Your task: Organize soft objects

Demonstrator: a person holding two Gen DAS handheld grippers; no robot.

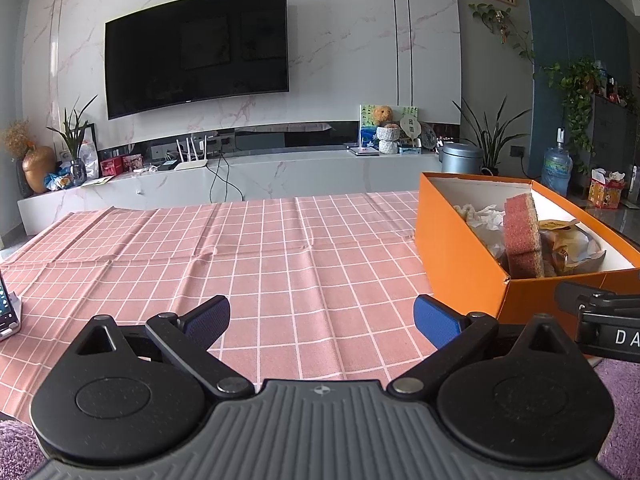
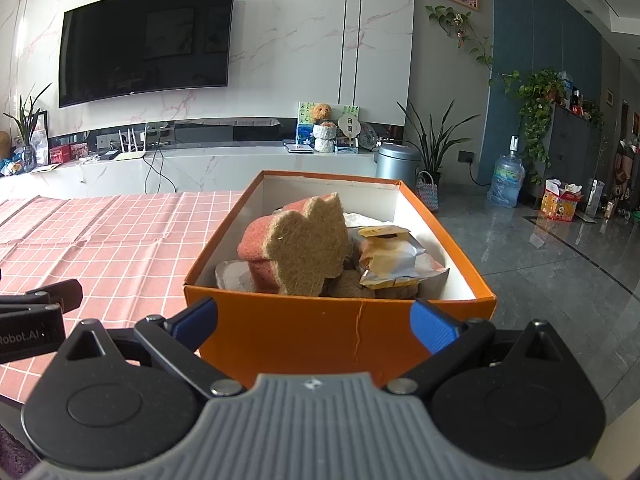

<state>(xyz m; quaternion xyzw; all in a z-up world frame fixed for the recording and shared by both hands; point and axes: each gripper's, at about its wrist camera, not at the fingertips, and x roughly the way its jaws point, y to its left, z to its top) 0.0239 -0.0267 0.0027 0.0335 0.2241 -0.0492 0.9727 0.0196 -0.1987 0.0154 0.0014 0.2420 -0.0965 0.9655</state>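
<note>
Right now my right gripper (image 2: 314, 322) sits spread wide and holding nothing, its blue pads (image 2: 434, 326) level with the near wall of the orange box (image 2: 304, 332), one pad toward each end of that wall. I cannot tell whether the pads touch the cardboard. Inside the box, a sponge (image 2: 298, 250) stands tilted on edge, its tan scouring face toward me and a pink foam layer behind it; its outline is scalloped. Beside it on the right lies a crinkled foil snack packet (image 2: 394, 262), and more soft pieces sit underneath, too crowded to name. White crumpled wrapping (image 1: 482, 216) fills the far end as seen from the left wrist.

My left gripper (image 1: 322, 320) is likewise spread apart and empty, hovering low over the pink checked cloth (image 1: 248, 248) that covers the surface, with the box off to its right. The cloth in front of it lies bare and creased. A phone on a stand (image 1: 8, 312) sits at the left edge of the surface. Beyond, a dark television (image 1: 196, 50) hangs on the marble wall.
</note>
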